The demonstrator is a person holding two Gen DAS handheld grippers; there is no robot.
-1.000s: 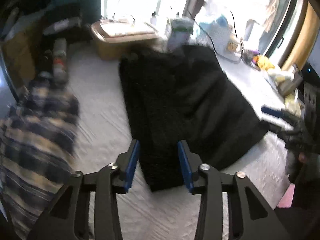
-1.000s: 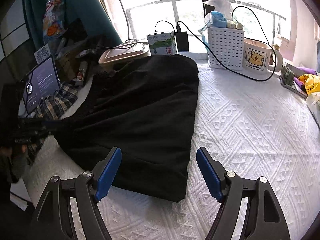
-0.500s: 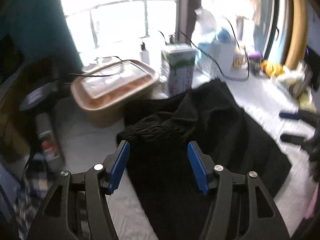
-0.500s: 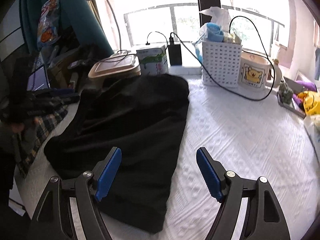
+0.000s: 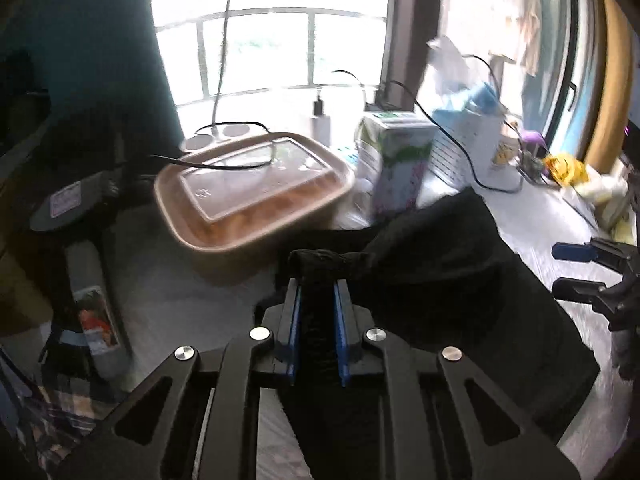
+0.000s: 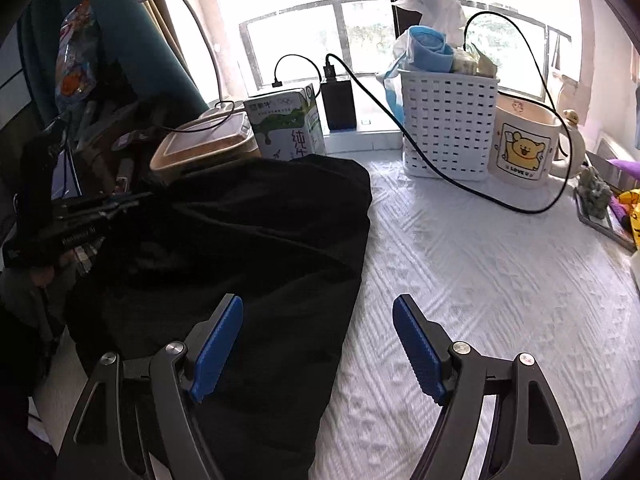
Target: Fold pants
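Note:
The black pants [image 6: 256, 240] lie on the white textured cloth, also seen in the left wrist view [image 5: 452, 280]. My left gripper [image 5: 316, 292] is shut on the bunched waistband corner of the pants, near the tan box; it shows at the left in the right wrist view [image 6: 84, 216]. My right gripper [image 6: 318, 320] is open and empty, low over the pants' right edge near the front; it shows at the right edge of the left wrist view [image 5: 580, 272].
A tan lidded food box [image 5: 252, 192], a milk carton [image 6: 286, 126], a white basket [image 6: 448, 120], a bear mug [image 6: 524, 148] and black cables stand at the back by the window. A plaid garment [image 5: 48, 412] and a can [image 5: 96, 308] lie at the left.
My left gripper has moved forward to the far waistband corner and closed on it. My right gripper has stayed open, shifting slightly over the pants' right edge.

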